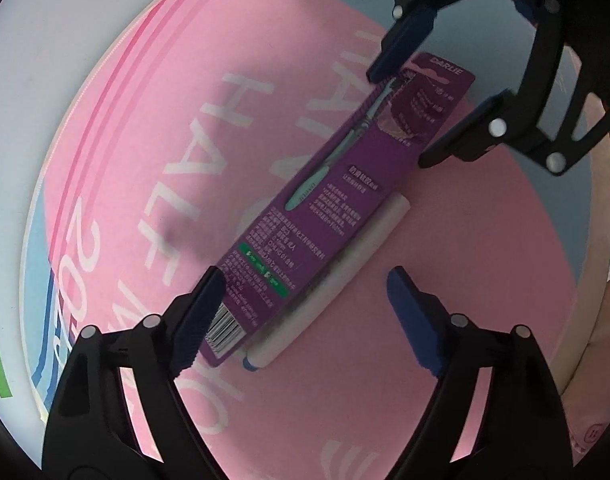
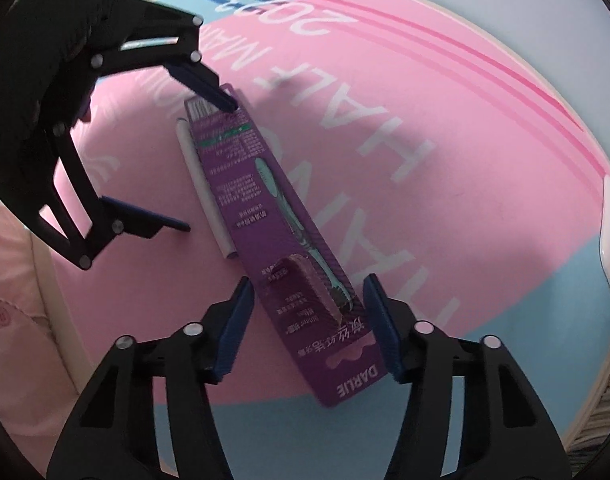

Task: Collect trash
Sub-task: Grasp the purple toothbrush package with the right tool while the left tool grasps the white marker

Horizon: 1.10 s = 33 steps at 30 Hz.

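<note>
Grippers, L & R, both open, straddling purple toothbrush pkg.

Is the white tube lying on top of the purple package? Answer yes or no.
No: the purple package lies over the white tube, covering one long side.

pink-blue printed mat | pink fabric beside mat edge
</note>
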Tool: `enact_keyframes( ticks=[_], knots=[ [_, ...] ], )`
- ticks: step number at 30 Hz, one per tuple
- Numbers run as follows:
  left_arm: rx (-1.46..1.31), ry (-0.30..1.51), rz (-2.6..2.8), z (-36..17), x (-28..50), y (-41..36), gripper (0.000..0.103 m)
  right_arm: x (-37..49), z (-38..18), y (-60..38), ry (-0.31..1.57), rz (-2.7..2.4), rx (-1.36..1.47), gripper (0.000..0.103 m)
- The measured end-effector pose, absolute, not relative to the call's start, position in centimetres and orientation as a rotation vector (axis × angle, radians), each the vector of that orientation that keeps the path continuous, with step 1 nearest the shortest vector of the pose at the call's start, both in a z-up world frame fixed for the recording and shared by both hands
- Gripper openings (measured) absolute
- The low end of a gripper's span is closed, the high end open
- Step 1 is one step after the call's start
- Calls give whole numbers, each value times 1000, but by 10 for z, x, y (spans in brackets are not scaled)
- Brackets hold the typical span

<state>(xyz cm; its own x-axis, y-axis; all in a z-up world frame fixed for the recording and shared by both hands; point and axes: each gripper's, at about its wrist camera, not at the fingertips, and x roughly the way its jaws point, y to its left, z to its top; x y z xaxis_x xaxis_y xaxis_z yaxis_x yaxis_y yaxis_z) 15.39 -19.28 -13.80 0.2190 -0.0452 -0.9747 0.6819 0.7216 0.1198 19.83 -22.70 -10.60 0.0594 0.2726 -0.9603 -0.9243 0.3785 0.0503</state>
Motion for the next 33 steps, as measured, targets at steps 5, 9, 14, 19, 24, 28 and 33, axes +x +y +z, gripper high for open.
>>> enact_keyframes(
  ticks=[5, 9, 14, 19, 24, 28, 33],
  knots=[
    [604, 1250, -571, -136, 153, -186, 55, 196, -109, -222, 1111, 1038, -756, 47],
    [607, 1235, -563, -134, 152, -181, 39, 200, -108, -221, 1123, 1037, -750, 38],
    [621, 1213, -557, -127, 154, -182, 41, 199, -100, -221, 1128, 1014, -752, 34],
    [630, 1189, -540, -123, 152, -178, 57, 204, -92, -231, 1147, 971, -709, 32],
    [624, 1185, -541, -120, 148, -171, 56, 202, -90, -248, 1159, 928, -686, 31],
    [605, 1221, -565, -125, 151, -173, 56, 199, -91, -259, 1172, 900, -664, 29],
    [553, 1269, -640, -130, 152, -177, 28, 203, -86, -281, 1187, 848, -619, 27]
  ],
)
